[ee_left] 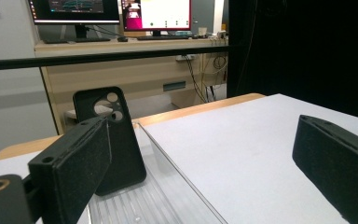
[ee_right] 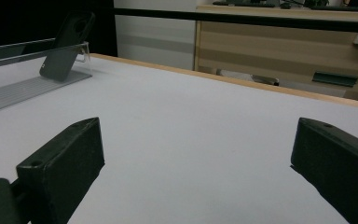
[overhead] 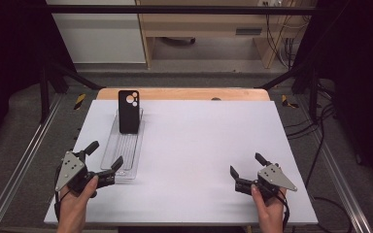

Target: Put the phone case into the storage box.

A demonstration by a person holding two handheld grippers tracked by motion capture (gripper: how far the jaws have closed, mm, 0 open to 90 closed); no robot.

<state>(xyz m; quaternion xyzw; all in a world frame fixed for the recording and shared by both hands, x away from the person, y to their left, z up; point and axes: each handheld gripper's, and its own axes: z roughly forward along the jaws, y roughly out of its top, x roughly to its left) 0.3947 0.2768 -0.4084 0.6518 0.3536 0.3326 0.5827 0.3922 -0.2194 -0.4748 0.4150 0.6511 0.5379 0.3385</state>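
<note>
left gripper [overhead: 106,154] sits at the near-left of the table, jaws spread wide, nothing between them; one jaw is over the near end of the clear tray [overhead: 108,154], touching or not i can't tell. right gripper [overhead: 247,165] at the near-right, jaws also spread wide and holding nothing, well apart from the tray. count: two grippers, two hands, one phone case [overhead: 128,110], one tray. the phone case is black, three round camera cutouts at its top, standing on end at the far end of the tray, long axis near vertical, leaning back against the tray's far wall, cutout side facing the person. left gripper view looks straight at the case [ee_left: 116,140] past its left jaw, case bottom edge resting on the ribbed tray floor [ee_left: 168,205]. right gripper view has the case [ee_right: 67,44] far off at upper left, tilted. tray's long axis runs near to far. surface is a pale grey-white sheet [overhead: 204,145] over a wood-edged tabletop [overhead: 184,93]. room: black frame rails [overhead: 175,8], a wooden desk [ee_left: 135,70] behind with two monitors [ee_left: 157,14], cables at right, dark curtain at the sides.
</note>
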